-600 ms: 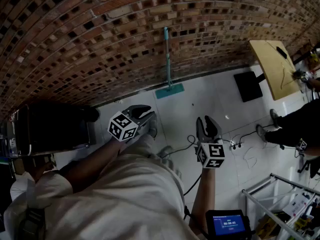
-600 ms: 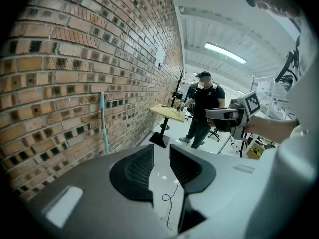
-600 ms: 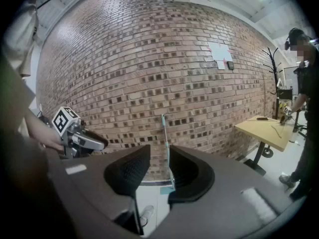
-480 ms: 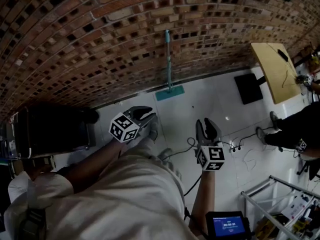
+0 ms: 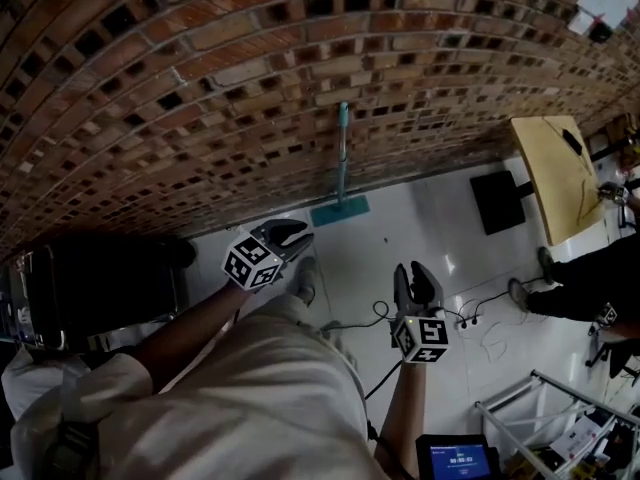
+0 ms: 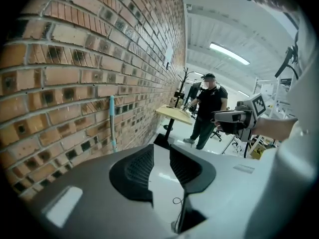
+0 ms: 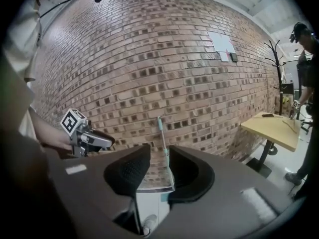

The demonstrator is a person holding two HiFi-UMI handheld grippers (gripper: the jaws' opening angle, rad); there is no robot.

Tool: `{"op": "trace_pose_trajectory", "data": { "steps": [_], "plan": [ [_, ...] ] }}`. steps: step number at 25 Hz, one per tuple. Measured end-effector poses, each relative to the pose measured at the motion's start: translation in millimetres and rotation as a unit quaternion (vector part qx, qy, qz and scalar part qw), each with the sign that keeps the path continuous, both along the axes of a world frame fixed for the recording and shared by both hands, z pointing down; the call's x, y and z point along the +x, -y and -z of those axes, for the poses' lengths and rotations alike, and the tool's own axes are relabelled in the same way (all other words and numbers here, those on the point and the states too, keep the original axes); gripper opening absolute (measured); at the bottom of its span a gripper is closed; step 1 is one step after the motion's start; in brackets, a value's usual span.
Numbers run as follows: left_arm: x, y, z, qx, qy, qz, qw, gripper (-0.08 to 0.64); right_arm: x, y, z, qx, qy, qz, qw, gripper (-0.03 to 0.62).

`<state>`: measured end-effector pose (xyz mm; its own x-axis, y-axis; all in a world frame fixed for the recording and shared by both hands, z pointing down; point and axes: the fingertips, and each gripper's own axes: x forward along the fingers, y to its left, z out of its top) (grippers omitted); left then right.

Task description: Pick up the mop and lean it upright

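Note:
The mop [image 5: 342,158] has a teal handle and a flat teal head [image 5: 340,210]. It stands upright on the white floor, leaning against the brick wall. It also shows as the mop [image 6: 112,123] at the wall in the left gripper view and the mop [image 7: 162,131] straight ahead in the right gripper view. My left gripper [image 5: 290,234] hovers open and empty, well short of the mop head. My right gripper [image 5: 418,274] is also open and empty, farther back and to the right. Nothing lies between the jaws of the left gripper [image 6: 160,156] or the right gripper [image 7: 159,163].
A dark case [image 5: 90,288] stands by the wall at left. A yellow table [image 5: 555,173] with a black base [image 5: 497,173] is at right, and a person [image 5: 590,278] stands near it. Cables [image 5: 470,293] trail on the floor; a metal rack [image 5: 550,418] is lower right.
The head view has shifted, so the wall and mop sit slightly lower in the picture. The mop still leans on the wall. Both grippers stay empty and roughly where they were.

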<state>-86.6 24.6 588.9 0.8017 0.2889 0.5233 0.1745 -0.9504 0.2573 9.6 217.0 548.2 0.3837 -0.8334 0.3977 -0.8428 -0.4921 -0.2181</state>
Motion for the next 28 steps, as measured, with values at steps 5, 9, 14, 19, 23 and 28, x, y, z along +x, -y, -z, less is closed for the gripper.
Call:
{"op": "trace_pose_trajectory", "data": {
  "steps": [5,9,14,19,23,28],
  "plan": [
    [29.4,32.1,1.3,-0.001,-0.005,-0.005,1.0000,0.120,29.3,15.1,-1.5,-0.006,0.003,-0.024,1.000,0.115],
    [42.6,51.3,0.6,-0.002,-0.008,-0.015,0.9998,0.120,49.4,23.1,0.4,-0.007,0.002,-0.047,0.999,0.115],
    [51.0,76.3,-3.2,-0.002,-0.012,-0.021,0.9997,0.120,65.3,41.5,1.5,-0.008,-0.001,-0.063,0.998,0.115],
    [61.1,102.6,4.9,-0.004,-0.031,-0.019,0.9993,0.118,72.9,70.5,2.2,-0.001,0.000,-0.067,0.998,0.115],
    [63.0,115.4,6.1,-0.015,-0.036,-0.017,0.9991,0.118,72.5,96.5,7.3,-0.006,-0.001,-0.051,0.999,0.115],
    [66.1,121.6,11.3,-0.025,-0.048,-0.009,0.9985,0.118,83.9,121.6,16.0,-0.008,-0.016,-0.034,0.999,0.115]
  ]
}}
